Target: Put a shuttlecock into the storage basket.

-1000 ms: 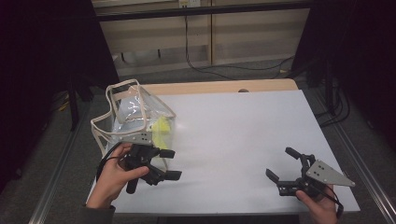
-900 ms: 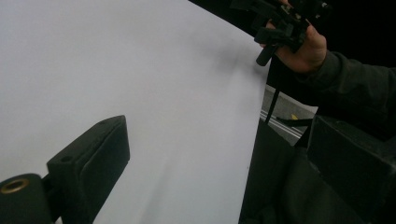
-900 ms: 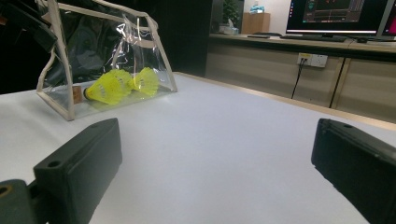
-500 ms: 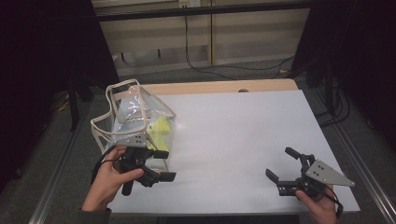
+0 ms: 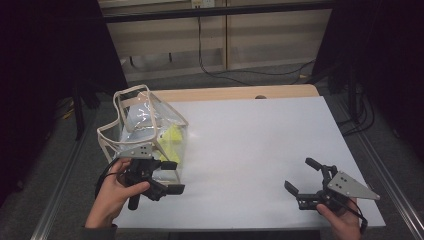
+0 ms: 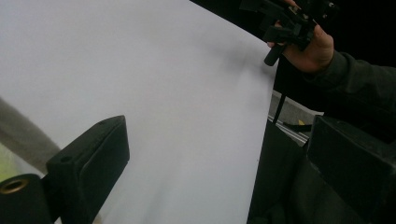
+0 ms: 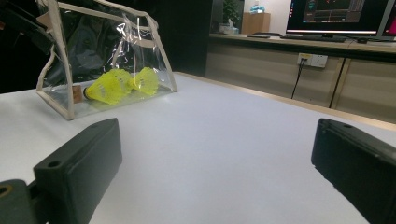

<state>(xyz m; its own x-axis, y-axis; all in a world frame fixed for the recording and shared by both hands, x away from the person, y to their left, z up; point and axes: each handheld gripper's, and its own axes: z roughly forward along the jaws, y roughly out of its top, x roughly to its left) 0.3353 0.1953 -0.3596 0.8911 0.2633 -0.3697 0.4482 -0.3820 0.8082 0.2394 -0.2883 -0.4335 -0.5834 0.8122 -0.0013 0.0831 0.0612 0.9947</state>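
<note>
A clear plastic pouch with beige fabric trim point(image 5: 145, 127) stands at about nine o'clock on the white table point(image 5: 250, 145), near its left edge. Two bright yellow shuttlecocks point(image 7: 122, 84) lie side by side on the pouch's floor, seen through its transparent wall in the right gripper view. The person's left hand point(image 5: 114, 192) holds the left black two-jaw gripper point(image 5: 171, 176) at about seven o'clock, just beside the pouch's near corner, its jaws spread apart and closed on nothing. The right black two-jaw gripper point(image 5: 304, 175), with a grey three-cornered plate on top, sits at about five o'clock near the table's front right corner, well apart from the pouch; its jaws also stand wide apart over bare tabletop. A computer monitor point(image 7: 338, 16) glows on a counter beyond the table.
</note>
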